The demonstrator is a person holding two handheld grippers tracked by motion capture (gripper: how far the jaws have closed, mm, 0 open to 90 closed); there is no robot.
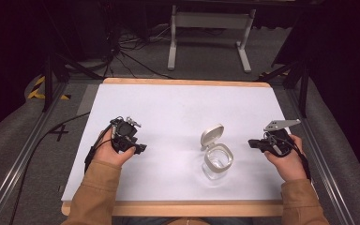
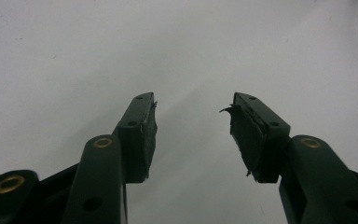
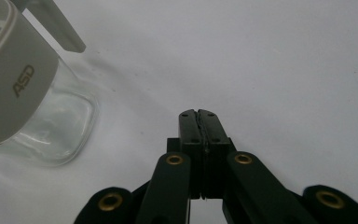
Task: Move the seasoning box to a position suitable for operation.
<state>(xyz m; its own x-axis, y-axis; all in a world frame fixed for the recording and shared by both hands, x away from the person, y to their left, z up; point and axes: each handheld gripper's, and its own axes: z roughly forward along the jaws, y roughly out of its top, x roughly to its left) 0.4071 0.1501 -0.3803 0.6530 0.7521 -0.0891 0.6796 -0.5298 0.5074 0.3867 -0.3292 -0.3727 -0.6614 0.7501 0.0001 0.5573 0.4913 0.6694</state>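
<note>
A clear glass jar (image 1: 218, 161) with a pale grey collar stands on the white table top (image 1: 183, 108), its hinged lid (image 1: 212, 135) flipped up and open. In the right gripper view the jar (image 3: 32, 102) sits at the upper left, apart from the jaws. My right gripper (image 1: 253, 143) rests to the right of the jar, pointing toward it, its jaws pressed together with nothing between them (image 3: 199, 116). My left gripper (image 1: 140, 148) lies at the left, well away from the jar. Its jaws stand apart (image 2: 193, 121) over bare table, empty.
The white top sits on a wooden board (image 1: 183, 82) edged by metal rails. Beyond the far edge stand a white frame's legs (image 1: 206, 37) and cables on a grey floor. Black-and-yellow tape marks the floor at the left (image 1: 40, 89).
</note>
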